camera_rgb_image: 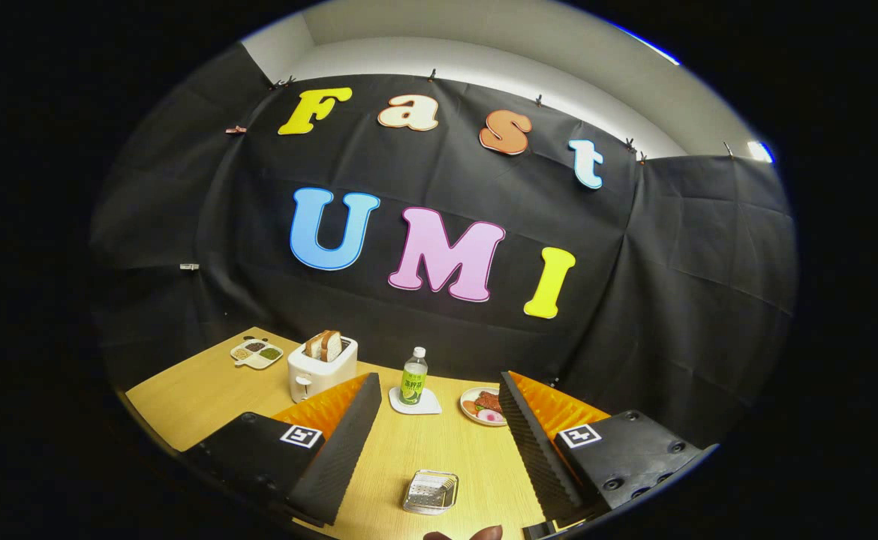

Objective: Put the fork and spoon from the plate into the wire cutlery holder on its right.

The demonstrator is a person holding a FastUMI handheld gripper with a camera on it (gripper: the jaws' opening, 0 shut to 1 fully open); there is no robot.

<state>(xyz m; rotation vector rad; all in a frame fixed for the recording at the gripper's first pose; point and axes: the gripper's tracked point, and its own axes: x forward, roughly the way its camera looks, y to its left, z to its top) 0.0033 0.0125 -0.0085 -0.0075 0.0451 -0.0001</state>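
- Nearest the camera, the gripper point(439, 450) hangs above the wooden table point(199, 394) with its two fingers spread wide and nothing held between them.
- Gripper view: the wire cutlery holder point(430, 492) sits on the table directly between the fingers, close below them. No handle stands up from it, and whether cutlery lies inside cannot be told.
- Beyond the holder, toward the booth wall, stand a green bottle point(413, 376) on a white coaster point(415, 403) and a plate of food point(483, 406) just beside it. To the far side of the bottle from that plate are a white toaster point(321, 367) holding bread and a divided dish point(257, 352).
- Fork and spoon cannot be made out on either plate.
- Judged step: locate the cutlery first. The operator should tilt the gripper down, approach one handle crosswise, and close only when both fingers flank it.
- Surface: pale wood grain, level. Black cloth walls the booth, with a light ceiling above.
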